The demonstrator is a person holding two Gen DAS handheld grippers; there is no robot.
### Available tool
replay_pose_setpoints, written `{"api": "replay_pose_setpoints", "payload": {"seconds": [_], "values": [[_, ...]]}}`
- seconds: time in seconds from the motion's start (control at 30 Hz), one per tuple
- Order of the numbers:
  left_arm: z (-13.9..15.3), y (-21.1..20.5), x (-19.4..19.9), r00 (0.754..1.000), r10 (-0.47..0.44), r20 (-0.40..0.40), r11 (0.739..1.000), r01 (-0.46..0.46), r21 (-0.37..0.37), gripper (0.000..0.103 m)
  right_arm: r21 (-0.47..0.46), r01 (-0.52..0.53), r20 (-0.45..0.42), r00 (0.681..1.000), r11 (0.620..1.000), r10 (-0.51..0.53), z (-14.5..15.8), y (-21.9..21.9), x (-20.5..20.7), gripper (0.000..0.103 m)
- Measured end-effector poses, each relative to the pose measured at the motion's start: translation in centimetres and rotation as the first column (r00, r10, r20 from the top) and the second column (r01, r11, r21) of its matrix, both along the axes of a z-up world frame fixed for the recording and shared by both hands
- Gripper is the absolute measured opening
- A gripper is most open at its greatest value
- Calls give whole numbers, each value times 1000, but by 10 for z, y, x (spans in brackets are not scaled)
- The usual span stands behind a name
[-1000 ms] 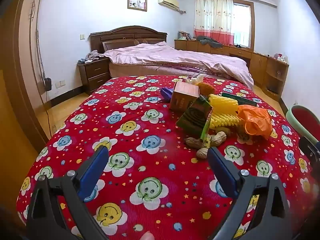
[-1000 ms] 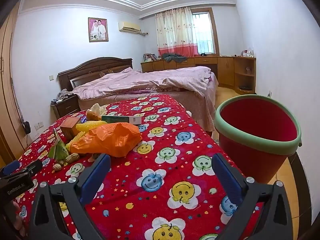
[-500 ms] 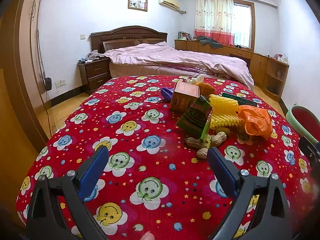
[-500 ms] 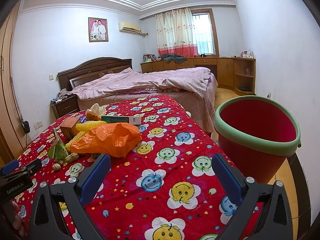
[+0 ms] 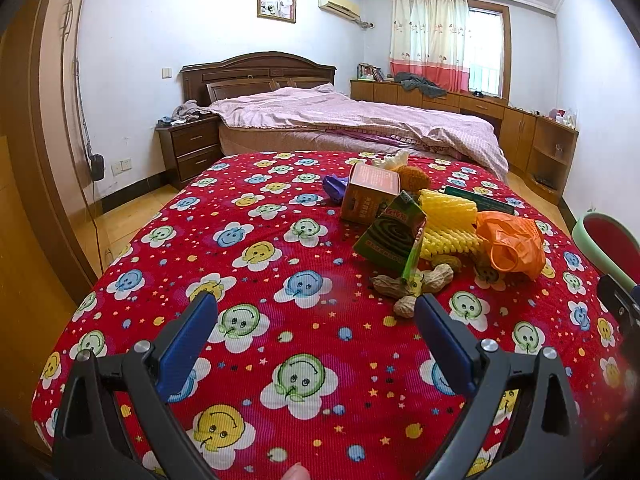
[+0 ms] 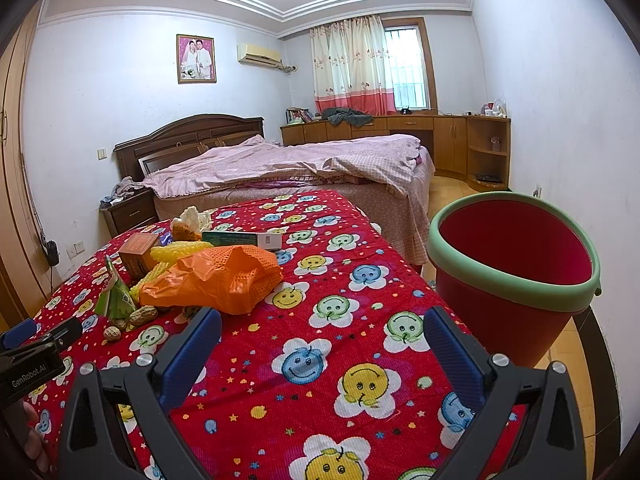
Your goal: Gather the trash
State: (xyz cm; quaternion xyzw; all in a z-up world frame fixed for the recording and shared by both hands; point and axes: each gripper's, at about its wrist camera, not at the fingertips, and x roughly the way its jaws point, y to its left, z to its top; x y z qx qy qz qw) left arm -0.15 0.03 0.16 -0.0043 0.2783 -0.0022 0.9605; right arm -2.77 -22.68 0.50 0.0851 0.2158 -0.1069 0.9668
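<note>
both your left tool (image 5: 316, 308) and right tool (image 6: 322, 322) hang released, so pinch the light, crumply orange bag (image 6: 224, 276) at frame centre-left by a raised fold.

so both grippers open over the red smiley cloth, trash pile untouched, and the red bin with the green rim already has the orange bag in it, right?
Not quite: the orange bag lies on the cloth with the pile, not in the red bin, whose visible interior is bare in the right wrist view. The rest holds: left gripper and right gripper are open.
</note>
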Motion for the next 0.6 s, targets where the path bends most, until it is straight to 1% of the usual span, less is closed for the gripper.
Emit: {"api": "replay_pose_setpoints", "payload": {"seconds": [0.6], "values": [[0, 0, 0, 1000, 0, 1, 1000, 0, -2, 98, -4, 1, 0, 1000, 1000, -1, 0, -1, 0, 103]]}}
